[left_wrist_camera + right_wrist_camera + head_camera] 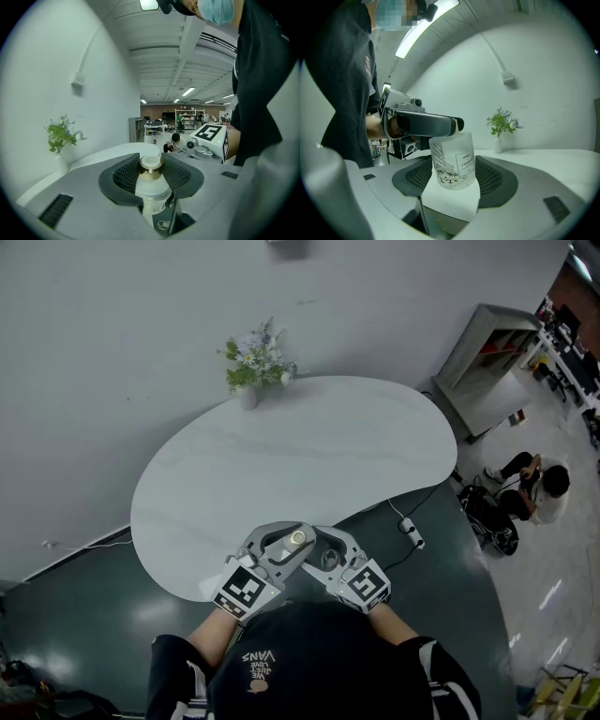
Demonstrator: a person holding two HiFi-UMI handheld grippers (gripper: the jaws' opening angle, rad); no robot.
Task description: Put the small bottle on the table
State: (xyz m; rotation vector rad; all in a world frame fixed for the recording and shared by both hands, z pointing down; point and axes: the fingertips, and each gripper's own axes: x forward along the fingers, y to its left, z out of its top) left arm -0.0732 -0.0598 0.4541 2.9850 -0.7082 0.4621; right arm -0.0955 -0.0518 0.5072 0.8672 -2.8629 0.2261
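Observation:
A small frosted bottle [297, 538] with a gold collar and white cap hangs upright over the near edge of the white oval table [281, 456]. My left gripper [284, 547] is shut on its neck and shoulder; in the left gripper view the ribbed pads [126, 172] press on the bottle [152, 190] from both sides. In the right gripper view, the bottle [453, 159] hangs from the left gripper [423, 123], its base just above and between the wide-apart jaws of my right gripper [452, 177]. These pads do not touch it. The right gripper [326, 556] sits close beside the left.
A white vase of flowers [251, 367] stands at the table's far edge against the wall. A power strip [411, 532] lies on the dark floor to the right. Farther right are a grey cabinet [487, 367] and a person sitting on the floor [536, 486].

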